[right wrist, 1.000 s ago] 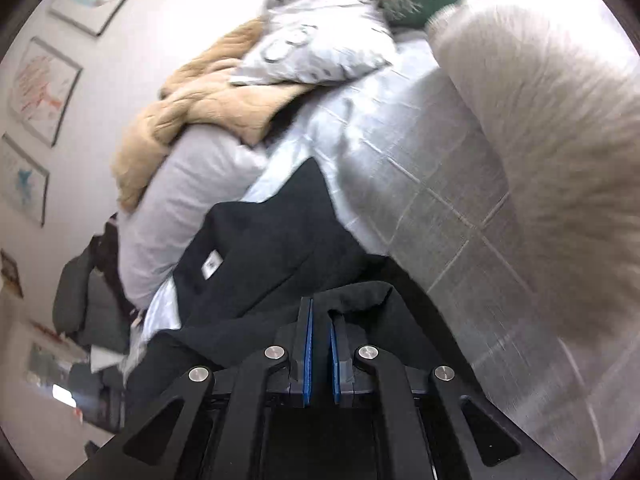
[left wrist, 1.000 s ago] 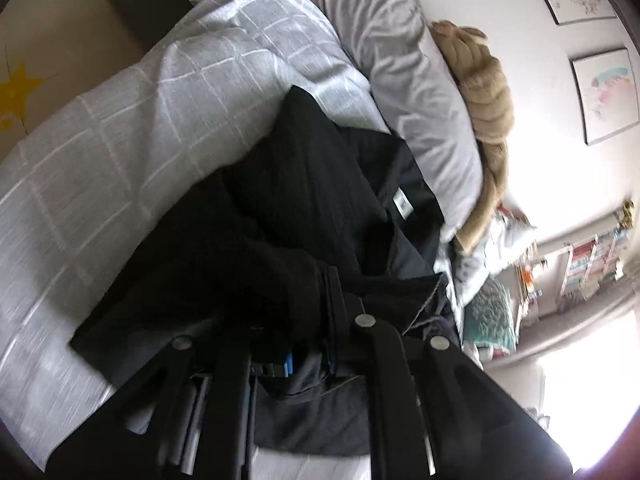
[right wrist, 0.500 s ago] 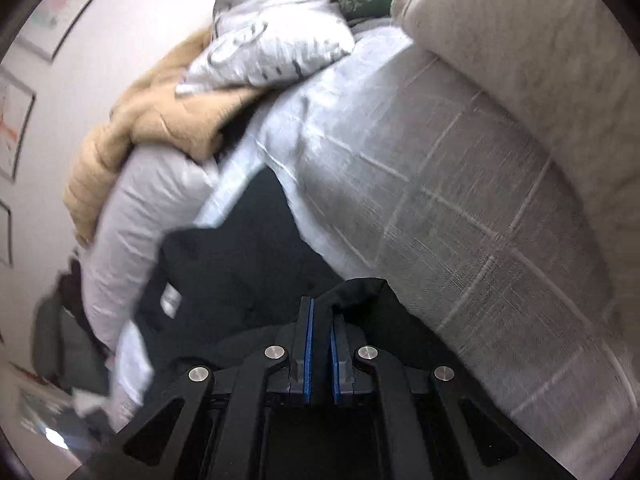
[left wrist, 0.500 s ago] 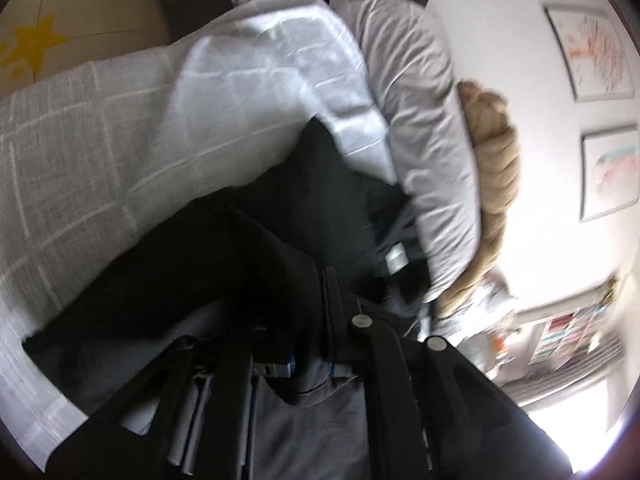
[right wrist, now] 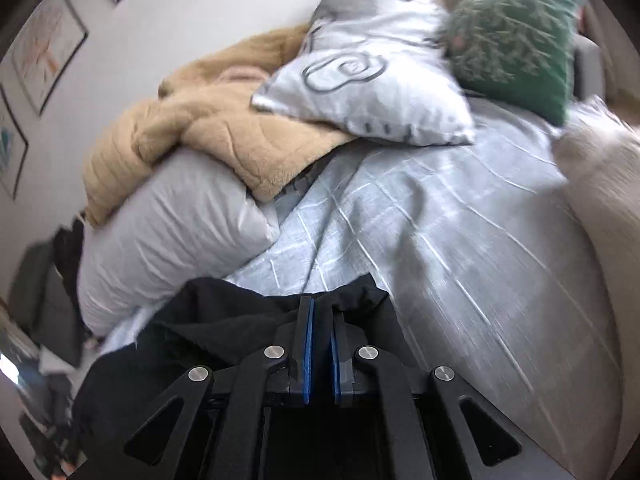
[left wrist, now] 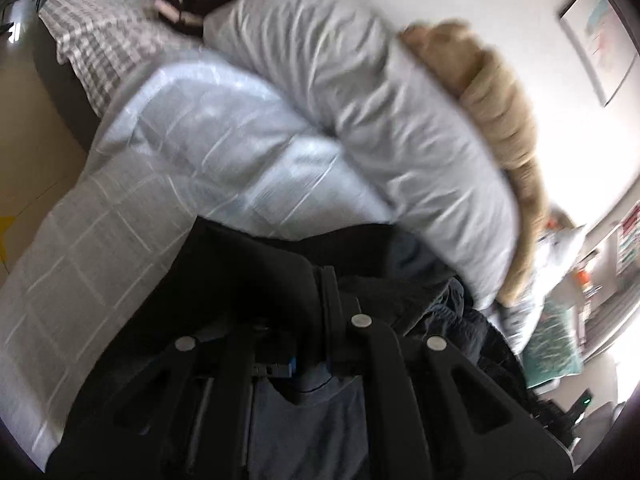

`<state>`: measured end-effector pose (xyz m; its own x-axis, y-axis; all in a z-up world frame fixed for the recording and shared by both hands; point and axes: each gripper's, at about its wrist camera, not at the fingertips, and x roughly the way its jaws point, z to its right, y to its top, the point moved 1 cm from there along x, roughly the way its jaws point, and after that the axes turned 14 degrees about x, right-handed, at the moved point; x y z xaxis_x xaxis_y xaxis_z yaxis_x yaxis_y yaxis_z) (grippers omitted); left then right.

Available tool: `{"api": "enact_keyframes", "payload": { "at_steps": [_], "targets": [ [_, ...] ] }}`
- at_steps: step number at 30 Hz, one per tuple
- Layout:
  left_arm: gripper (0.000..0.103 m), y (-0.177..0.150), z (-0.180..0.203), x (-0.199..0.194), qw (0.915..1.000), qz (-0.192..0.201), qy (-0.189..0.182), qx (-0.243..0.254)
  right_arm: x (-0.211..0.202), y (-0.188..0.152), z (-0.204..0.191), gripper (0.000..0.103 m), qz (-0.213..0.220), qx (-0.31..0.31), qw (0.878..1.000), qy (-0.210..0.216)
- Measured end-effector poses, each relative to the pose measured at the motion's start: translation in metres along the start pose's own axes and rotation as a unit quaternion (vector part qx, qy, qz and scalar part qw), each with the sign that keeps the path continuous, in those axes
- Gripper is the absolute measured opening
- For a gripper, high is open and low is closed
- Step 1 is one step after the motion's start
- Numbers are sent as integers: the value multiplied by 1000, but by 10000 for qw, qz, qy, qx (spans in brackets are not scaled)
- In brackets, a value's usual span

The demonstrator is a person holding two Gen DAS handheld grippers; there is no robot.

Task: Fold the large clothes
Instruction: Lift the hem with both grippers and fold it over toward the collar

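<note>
A large black garment [left wrist: 256, 272] hangs bunched over the grey checked bedspread [left wrist: 168, 160]. My left gripper [left wrist: 320, 280] is shut on a thick fold of it, and the cloth drapes over the left finger and hides it. In the right wrist view the same black garment [right wrist: 224, 320] is pinched at its edge by my right gripper [right wrist: 320, 308], whose blue pads are close together with cloth bunched at the tips. The rest of the garment trails down out of sight below both grippers.
A long grey pillow [left wrist: 380, 112] and a tan plush blanket [right wrist: 192, 136] lie along the wall. A white patterned cushion [right wrist: 368, 72] and a green cushion [right wrist: 516, 44] sit at the bed's far end. A cream fuzzy blanket [right wrist: 608, 216] is at the right.
Both grippers have carried the garment toward the pillows and slightly up. The black cloth that lay spread on the bed ahead is now gathered close under the fingers.
</note>
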<state>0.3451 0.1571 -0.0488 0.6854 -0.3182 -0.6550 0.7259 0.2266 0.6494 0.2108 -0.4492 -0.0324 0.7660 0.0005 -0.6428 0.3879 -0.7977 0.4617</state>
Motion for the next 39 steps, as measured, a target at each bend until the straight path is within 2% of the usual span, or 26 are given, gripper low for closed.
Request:
{"api": "enact_keyframes", "payload": {
  "at_steps": [4,6,8,9,10,12,13,14,16,18,20,22,24,26,27,28,29,31,32,33,34,35,37,39],
  "targets": [
    [15,-6,-15,55,9957,-918,47,68,52,3,7,13,-571,-240,9975,-354],
    [17,-3,-22,59,9932,-1151,-155,98,70,6,17,14,-945,-251,9943,-421],
    [25,2,-25,53,9893,-1367,-468,222,77,13,27,18,-1362,-179,9903,-212],
    [37,6,-26,48,9866,-1478,-619,314,78,16,30,20,-1548,-174,9877,-112],
    [60,9,-27,39,9853,-1520,-650,427,77,20,33,26,-1719,-165,9850,-25],
    [81,16,-31,16,9858,-1426,-593,664,66,28,38,40,-1883,-197,9819,82],
    [81,19,-31,4,9859,-1339,-604,799,59,31,39,57,-1846,-252,9825,78],
    [81,22,-33,-6,9855,-1267,-585,963,49,36,39,69,-1695,-335,9850,11],
    [82,27,-37,-25,9847,-1010,-470,1342,29,43,41,70,-1338,-535,9896,-42],
    [83,31,-40,-30,9819,-819,-210,1696,21,47,44,70,-1226,-592,9907,-16],
    [83,30,-38,-21,9752,-851,13,2043,23,44,43,70,-1175,-675,9908,-12],
    [83,28,-35,-3,9694,-976,94,2251,34,34,38,70,-1304,-883,9875,-84],
    [83,27,-28,17,9667,-1048,89,2333,45,24,31,70,-1374,-1193,9830,-242],
    [83,29,-22,32,9664,-1030,73,2356,57,13,19,70,-1219,-1592,9786,-455],
    [79,31,-17,41,9668,-969,141,2360,63,11,14,70,-1144,-1703,9774,-508],
    [61,31,-14,49,9677,-944,203,2328,69,9,11,70,-1073,-1736,9775,-543],
    [52,31,-11,57,9678,-1011,227,2296,76,8,8,70,-1028,-1711,9784,-538],
    [28,29,-7,71,9679,-1195,390,2177,91,6,5,60,-1050,-1653,9789,-588],
    [18,28,-6,74,9673,-1201,458,2185,97,4,5,39,-969,-1634,9797,-644],
    [10,27,-4,70,9668,-1140,613,2203,98,4,5,24,-901,-1620,9804,-674],
    [8,28,-3,62,9682,-922,745,2202,97,3,5,11,-792,-1600,9815,-689],
    [8,30,-1,50,9698,-616,854,2200,92,3,3,9,-626,-1603,9827,-687],
    [8,36,7,22,9698,67,1018,2214,71,1,-5,8,-9,-1747,9829,-587],
    [8,45,21,3,9636,631,1190,2311,52,2,-18,8,517,-1931,9786,-497]
  ]
}}
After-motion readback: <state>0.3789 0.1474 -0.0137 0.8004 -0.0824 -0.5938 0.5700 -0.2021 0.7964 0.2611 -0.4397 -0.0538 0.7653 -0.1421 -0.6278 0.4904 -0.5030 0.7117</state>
